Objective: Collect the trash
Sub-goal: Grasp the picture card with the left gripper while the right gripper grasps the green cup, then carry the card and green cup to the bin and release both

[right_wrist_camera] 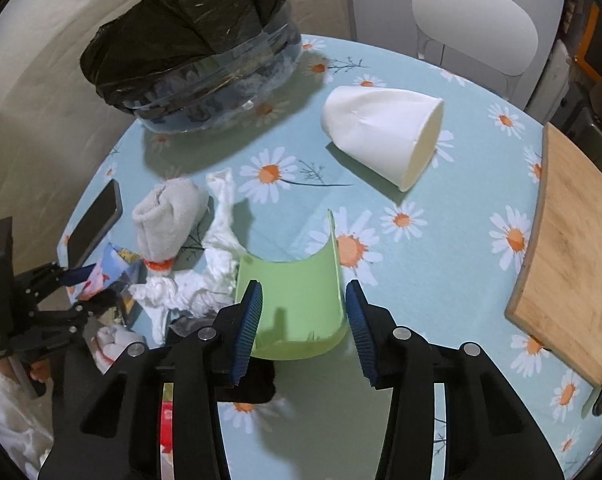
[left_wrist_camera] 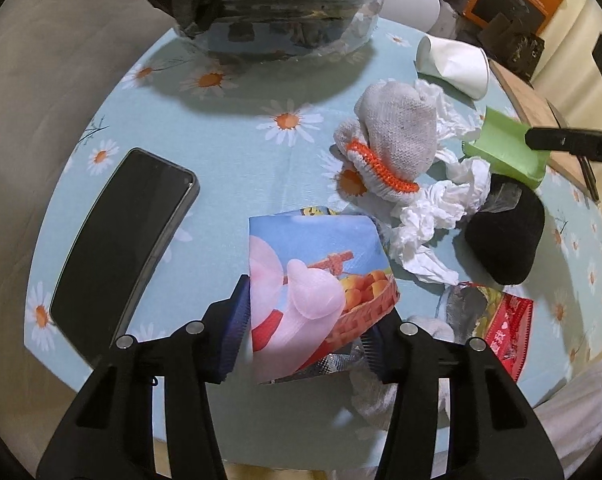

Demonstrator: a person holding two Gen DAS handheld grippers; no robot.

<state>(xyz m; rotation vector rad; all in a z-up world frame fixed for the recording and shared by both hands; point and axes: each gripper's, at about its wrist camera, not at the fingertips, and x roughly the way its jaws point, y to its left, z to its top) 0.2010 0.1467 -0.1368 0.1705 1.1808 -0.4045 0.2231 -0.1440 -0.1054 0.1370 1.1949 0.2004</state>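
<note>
A printed snack wrapper sits between the pads of my left gripper; both pads look pressed on it. A bin lined with a black bag stands at the table's far side, also in the right wrist view. My right gripper is open around a curved green piece, not pressing it. A crumpled white tissue, a white paper cup on its side and a red wrapper lie on the cloth. My left gripper also shows in the right wrist view.
A black phone lies at the left. A grey sock with an orange cuff and a black sock lie among the trash. A wooden board sits at the right edge. A white chair stands behind the table.
</note>
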